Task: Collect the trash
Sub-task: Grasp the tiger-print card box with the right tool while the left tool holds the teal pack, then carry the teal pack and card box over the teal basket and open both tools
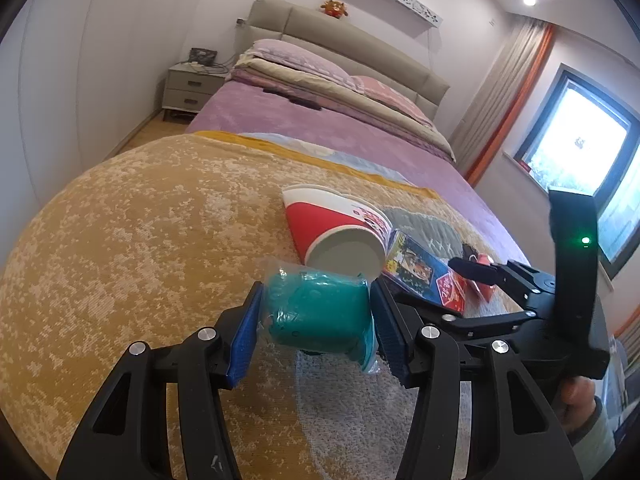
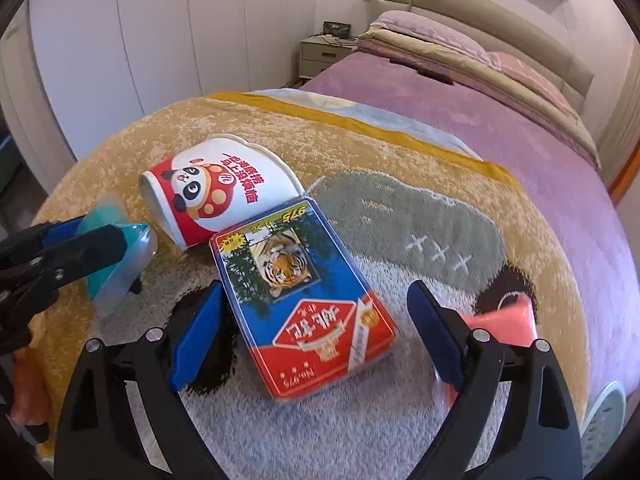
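In the left wrist view, your left gripper (image 1: 316, 314) is clamped on a teal object wrapped in clear plastic (image 1: 318, 314), both blue pads pressing its sides just above the yellow patterned blanket (image 1: 132, 220). Behind it a red and white paper cup (image 1: 336, 228) lies on its side.

In the right wrist view, your right gripper (image 2: 316, 336) has its fingers apart, around the near end of a blue and red card box with a tiger picture (image 2: 298, 296), which touches the cup (image 2: 218, 190). A pink object (image 2: 506, 320) lies just beside the right finger.
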Demonstrator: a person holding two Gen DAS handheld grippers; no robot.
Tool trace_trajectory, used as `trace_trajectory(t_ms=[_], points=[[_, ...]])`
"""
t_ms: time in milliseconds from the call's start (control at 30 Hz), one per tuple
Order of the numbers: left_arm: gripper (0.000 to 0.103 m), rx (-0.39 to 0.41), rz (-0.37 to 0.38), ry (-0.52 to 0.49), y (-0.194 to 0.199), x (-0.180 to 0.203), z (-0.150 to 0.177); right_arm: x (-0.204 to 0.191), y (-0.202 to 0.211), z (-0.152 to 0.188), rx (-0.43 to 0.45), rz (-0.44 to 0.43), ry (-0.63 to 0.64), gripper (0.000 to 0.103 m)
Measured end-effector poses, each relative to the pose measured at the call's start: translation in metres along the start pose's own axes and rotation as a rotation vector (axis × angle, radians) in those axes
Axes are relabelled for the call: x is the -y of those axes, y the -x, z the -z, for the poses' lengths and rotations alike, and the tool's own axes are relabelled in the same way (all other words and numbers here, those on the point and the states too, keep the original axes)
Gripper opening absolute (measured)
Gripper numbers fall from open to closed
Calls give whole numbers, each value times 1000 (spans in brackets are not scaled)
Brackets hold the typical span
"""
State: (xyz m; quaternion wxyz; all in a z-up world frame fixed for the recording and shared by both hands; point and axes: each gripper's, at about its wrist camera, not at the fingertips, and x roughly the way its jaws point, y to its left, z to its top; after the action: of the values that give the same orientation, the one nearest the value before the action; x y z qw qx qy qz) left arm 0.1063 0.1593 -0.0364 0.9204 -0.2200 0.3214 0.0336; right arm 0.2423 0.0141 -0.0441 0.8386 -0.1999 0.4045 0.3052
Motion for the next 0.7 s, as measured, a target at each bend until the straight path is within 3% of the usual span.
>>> trace_trajectory(t_ms=[100, 233, 367, 700], points=[[51, 0, 2, -5, -1, 0, 0, -9, 1, 2, 8, 13, 32, 86], [51, -2, 6, -12, -2, 4, 2, -14, 5, 7, 14, -4, 44, 74], [51, 0, 10, -16, -1, 4, 3, -18, 13, 16, 17, 9, 31, 71], [51, 17, 22, -67, 2, 15, 8, -4, 67, 80, 32, 110, -182, 68]])
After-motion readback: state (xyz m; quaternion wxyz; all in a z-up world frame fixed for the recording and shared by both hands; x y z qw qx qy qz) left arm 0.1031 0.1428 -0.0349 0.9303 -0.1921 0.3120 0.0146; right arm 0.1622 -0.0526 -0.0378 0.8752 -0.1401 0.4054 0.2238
